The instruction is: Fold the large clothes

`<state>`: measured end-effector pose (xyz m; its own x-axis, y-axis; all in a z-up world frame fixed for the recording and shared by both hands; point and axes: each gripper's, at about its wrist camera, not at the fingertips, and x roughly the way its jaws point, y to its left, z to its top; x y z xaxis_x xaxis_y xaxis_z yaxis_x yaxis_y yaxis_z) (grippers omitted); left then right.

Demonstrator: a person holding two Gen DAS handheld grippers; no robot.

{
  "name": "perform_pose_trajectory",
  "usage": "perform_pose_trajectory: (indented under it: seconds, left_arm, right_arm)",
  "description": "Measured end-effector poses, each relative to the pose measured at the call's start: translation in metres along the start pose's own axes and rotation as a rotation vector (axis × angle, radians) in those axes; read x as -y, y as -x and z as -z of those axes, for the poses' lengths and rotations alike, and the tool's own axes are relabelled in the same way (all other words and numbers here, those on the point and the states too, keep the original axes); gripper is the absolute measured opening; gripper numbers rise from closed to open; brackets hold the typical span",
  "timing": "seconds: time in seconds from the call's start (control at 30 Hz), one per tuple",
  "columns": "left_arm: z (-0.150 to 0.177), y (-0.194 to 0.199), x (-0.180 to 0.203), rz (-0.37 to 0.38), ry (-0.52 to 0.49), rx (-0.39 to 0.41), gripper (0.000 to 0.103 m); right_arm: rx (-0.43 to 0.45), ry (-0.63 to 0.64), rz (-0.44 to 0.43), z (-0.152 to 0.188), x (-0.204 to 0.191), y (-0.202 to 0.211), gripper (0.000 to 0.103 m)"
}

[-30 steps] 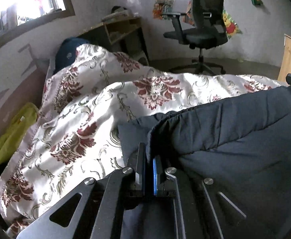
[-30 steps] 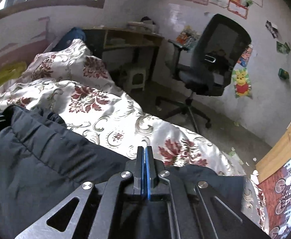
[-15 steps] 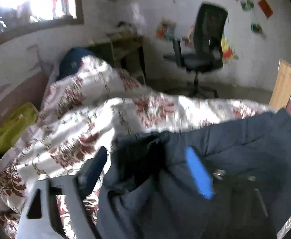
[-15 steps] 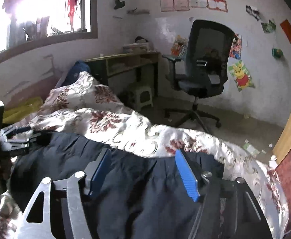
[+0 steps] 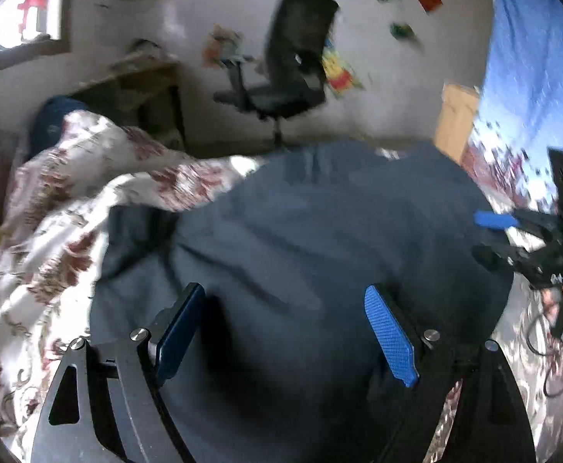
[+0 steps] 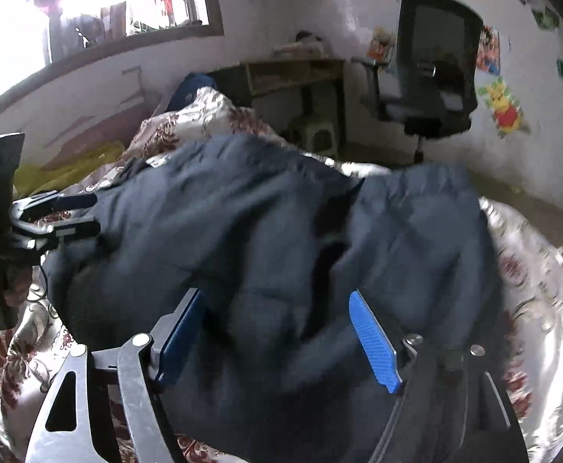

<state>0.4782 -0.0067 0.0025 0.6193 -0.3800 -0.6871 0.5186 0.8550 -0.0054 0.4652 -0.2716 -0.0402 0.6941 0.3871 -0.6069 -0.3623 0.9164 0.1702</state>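
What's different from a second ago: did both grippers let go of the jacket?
Yes. Both were pinched shut at the dark jacket's edge; the left gripper and the right gripper have just been opening and now stand wide, pads clear of the cloth, pulled back over it. The jacket lies bunched on the floral bedspread. Office chair and desk are unchanged.

Blurred jacket (image 5: 320,231), wall pics (image 5: 397,31) illegible.

Jacket (image 5: 320,239) on bedspread (image 5: 49,231), chair (image 5: 289,73) behind.
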Motion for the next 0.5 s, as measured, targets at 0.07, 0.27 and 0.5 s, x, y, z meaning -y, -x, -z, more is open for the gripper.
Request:
perform_pose_trajectory:
  seconds: [0.07,0.27,0.5]
  left_arm:
    - [-0.001,-0.011,0.001,-0.004,-0.002,-0.016,0.081]
    - [-0.017,-0.038,-0.024,-0.033,0.145,-0.029,0.086]
    - [-0.029,-0.053,-0.063,-0.112,0.249,-0.029,0.086]
  right_arm:
    - [0.001,-0.028,-0.003,-0.001,0.006,-0.012,0.082]
    - [0.004,-0.093,0.01,-0.021,0.024,-0.041,0.087]
    - [-0.038,-0.087,0.056,-0.045,0.035,-0.081,0.094]
